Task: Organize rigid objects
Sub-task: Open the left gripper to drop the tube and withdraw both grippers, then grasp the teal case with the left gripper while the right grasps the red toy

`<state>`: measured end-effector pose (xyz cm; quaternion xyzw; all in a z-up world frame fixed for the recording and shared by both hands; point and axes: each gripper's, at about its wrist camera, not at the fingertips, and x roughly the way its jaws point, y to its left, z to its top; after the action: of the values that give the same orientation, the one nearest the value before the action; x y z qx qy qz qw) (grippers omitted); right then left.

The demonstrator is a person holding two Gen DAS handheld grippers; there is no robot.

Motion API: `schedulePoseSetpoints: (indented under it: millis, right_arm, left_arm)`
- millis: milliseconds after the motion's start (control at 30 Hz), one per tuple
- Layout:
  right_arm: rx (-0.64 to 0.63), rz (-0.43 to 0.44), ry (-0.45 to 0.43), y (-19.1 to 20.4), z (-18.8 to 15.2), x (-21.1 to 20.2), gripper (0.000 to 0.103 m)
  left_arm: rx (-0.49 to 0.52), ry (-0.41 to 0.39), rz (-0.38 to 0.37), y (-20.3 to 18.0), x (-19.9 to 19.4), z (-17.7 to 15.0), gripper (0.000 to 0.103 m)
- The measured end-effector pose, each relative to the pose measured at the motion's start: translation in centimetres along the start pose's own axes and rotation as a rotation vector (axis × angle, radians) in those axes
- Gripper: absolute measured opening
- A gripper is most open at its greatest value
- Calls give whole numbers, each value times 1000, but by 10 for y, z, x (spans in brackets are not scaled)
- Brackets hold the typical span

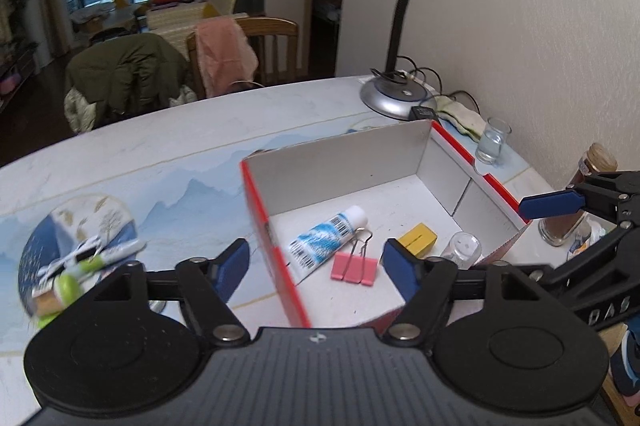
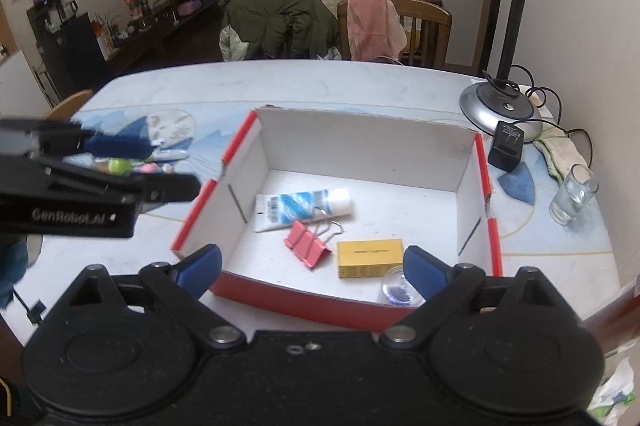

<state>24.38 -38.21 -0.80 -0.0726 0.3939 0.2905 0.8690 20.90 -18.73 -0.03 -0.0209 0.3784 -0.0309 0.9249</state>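
Note:
A red-and-white cardboard box (image 1: pixel 340 153) (image 2: pixel 360 129) stands open on the table. In it lie a blue-and-white tube (image 1: pixel 328 238) (image 2: pixel 300 205), a pink binder clip (image 1: pixel 354 272) (image 2: pixel 308 244), a yellow box (image 1: pixel 418 238) (image 2: pixel 370 256) and a small clear jar (image 1: pixel 464 246) (image 2: pixel 398 290). My left gripper (image 1: pixel 316 268) (image 2: pixel 152 165) hovers open over the box's left wall, holding nothing. My right gripper (image 2: pixel 312 270) is open and empty above the box's near wall; one of its blue fingers (image 1: pixel 552 203) shows at the box's right side. Markers and small items (image 1: pixel 88 262) (image 2: pixel 160 157) lie left of the box.
A desk lamp (image 1: pixel 396 93) (image 2: pixel 500 105) stands behind the box with a black adapter (image 2: pixel 506 145) and cords. A glass of water (image 1: pixel 494 141) (image 2: pixel 574 193), a cloth (image 2: pixel 560 149) and a brown jar (image 1: pixel 576 201) line the right wall. Chairs with clothes stand beyond the table's far edge.

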Motion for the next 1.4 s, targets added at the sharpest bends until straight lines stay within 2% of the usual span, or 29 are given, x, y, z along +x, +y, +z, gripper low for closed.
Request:
schedulePoseSetpoints:
  millis: [133, 233, 367, 467, 533, 733, 933, 1133, 1400]
  right_arm:
    - [8, 18, -39, 10, -2, -10, 102]
    - [18, 36, -61, 19, -2, -14, 102]
    - [29, 47, -81, 36, -2, -12, 103]
    - [51, 51, -84, 51, 1, -6, 103]
    - [65, 54, -79, 62, 2, -1, 103]
    - [75, 70, -56, 104, 8, 21, 102]
    - [74, 66, -21, 148, 11, 52, 102]
    - [92, 69, 16, 182, 15, 86, 101]
    - [69, 47, 84, 219, 22, 136, 98]
  left_arm:
    - [-51, -16, -1, 17, -15, -14, 80]
    - [-66, -30, 2, 31, -25, -23, 86]
    - [-88, -34, -8, 55, -35, -33, 88]
    - [-111, -47, -16, 78, -41, -41, 91]
    - [-128, -61, -21, 95, -44, -47, 102]
    - [-163, -94, -3, 148, -51, -69, 103]
    - [-175, -74, 71, 198, -44, -93, 103]
    - [-199, -46, 39, 241, -31, -120, 103]
    - [-161, 42, 39, 263, 6, -148, 103]
